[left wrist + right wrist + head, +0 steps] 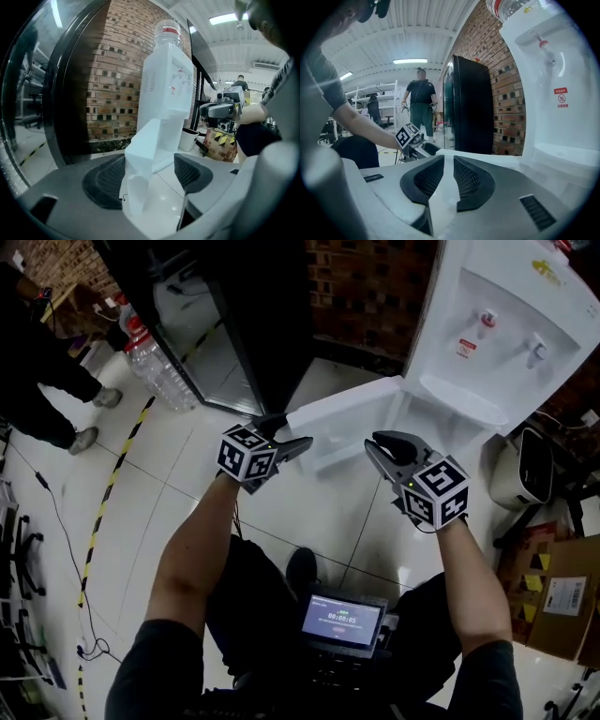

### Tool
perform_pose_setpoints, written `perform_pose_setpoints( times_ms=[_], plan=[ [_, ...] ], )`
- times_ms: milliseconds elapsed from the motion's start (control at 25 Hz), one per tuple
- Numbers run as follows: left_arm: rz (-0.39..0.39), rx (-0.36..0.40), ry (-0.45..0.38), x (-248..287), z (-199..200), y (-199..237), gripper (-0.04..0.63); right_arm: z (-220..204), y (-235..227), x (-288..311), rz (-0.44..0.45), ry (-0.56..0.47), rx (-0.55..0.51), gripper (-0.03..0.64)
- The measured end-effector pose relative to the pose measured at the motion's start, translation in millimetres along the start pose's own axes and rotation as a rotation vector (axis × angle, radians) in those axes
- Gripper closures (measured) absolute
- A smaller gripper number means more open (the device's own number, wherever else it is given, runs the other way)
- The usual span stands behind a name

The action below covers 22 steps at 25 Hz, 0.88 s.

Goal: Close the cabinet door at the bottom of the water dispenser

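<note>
1. At upper right in the head view: dispenser (506,324), white, on the tiled floor (328,512), against a brick wall
2. At its base: cabinet door (342,413), open, swung out to the left, away from the dispenser body
3. At the door's free edge: left gripper (291,448), held low over the floor
4. In the left gripper view: fingers (108,180) spread wide, the door's edge (140,154) standing between them, not clenched on it; beyond, the dispenser (166,89) with a bottle (168,30) on top
5. Near the door's hinge side, just before the open cabinet: right gripper (375,444)
6. In the right gripper view: fingers (471,180) drawn almost together, only a slit left, nothing in it; dispenser front (553,93) to the right
7. Left of the dispenser: black fridge (253,324), with a large clear bottle (155,362) on the floor beside it
8. Far right: cardboard box (562,596)
9. In the right gripper view, by the fridge: a person (421,105) standing
</note>
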State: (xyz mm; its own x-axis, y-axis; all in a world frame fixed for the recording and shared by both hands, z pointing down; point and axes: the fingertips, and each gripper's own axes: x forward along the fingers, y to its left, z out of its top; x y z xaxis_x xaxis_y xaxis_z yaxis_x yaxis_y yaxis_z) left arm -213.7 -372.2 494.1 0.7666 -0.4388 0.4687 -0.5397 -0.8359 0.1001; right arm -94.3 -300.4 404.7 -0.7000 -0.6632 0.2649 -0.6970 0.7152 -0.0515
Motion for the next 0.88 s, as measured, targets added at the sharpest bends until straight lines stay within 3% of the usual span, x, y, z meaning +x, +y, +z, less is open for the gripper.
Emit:
perform_pose_setpoints(
  times_ms=[240, 480, 760, 880],
  plan=[
    [-0.040, -0.006, -0.013, -2.7, -1.9, -5.9, 0.242, -4.1, -3.7, -2.6, -0.012, 0.020, -0.006, 0.546],
    [-0.087, 0.036, 0.036, -8.7, -6.6, -23.9, 0.242, -3.2, -0.3, -13.4, -0.015, 0.025, -0.016, 0.546],
    [-0.138, 0.081, 0.087, -15.0, -15.1, -67.7, 0.245, 0.8, -1.7, -47.1, -0.040, 0.016, -0.007, 0.546],
    [-0.180, 0.135, 0.124, -19.4, -19.2, -92.8, 0.249, 2.6, 8.2, -62.7, -0.040, 0.013, -0.015, 0.546]
  ],
)
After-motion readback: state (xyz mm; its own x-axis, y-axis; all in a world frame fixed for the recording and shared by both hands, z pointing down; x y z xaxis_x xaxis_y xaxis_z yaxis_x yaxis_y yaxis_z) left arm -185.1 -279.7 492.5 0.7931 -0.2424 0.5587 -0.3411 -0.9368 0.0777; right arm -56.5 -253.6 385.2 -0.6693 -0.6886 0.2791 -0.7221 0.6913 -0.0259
